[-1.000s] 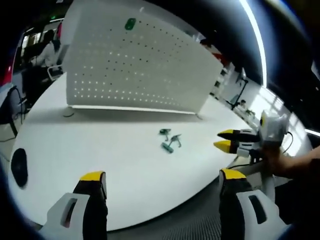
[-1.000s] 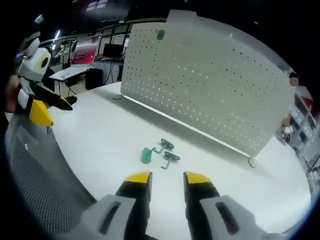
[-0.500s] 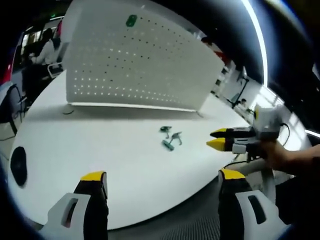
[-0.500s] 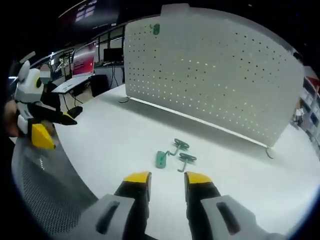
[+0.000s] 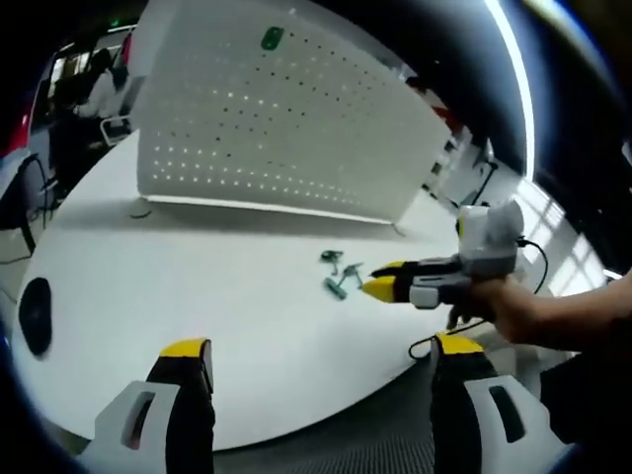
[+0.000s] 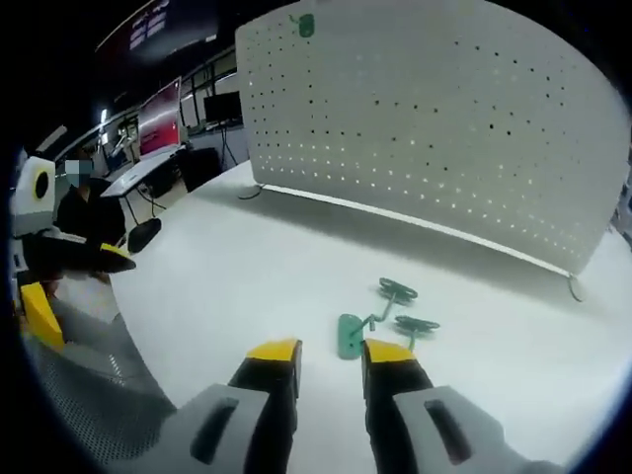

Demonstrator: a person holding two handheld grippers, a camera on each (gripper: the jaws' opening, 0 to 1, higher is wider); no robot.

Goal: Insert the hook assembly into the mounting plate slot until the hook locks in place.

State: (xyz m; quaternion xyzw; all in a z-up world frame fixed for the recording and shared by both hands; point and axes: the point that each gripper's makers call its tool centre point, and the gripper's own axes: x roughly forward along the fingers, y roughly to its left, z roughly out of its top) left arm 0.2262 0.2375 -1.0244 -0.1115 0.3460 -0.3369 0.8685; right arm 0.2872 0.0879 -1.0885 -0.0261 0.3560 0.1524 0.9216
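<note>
A white pegboard plate (image 5: 286, 128) stands upright at the back of the white table (image 5: 197, 286), with one green hook (image 5: 271, 39) mounted near its top edge. The same plate (image 6: 444, 128) and hook (image 6: 305, 25) appear in the right gripper view. A few loose green hook pieces (image 5: 340, 273) lie on the table. My right gripper (image 6: 331, 353) hovers just short of the nearest green piece (image 6: 350, 336), jaws a narrow gap apart and holding nothing. It enters the left gripper view (image 5: 380, 288) beside the pieces. My left gripper (image 5: 321, 353) is wide open over the table's near edge.
A black round object (image 5: 35, 316) lies on the table's left side. The plate's foot (image 6: 575, 286) rests on the table at the right. Desks with monitors (image 6: 163, 114) and a seated person (image 5: 97, 91) are beyond the table. The left gripper (image 6: 69, 286) hangs off the table's left edge.
The right gripper has advanced toward the green pieces, which now lie just ahead of its jaws. The left gripper has barely moved and stays wide open.
</note>
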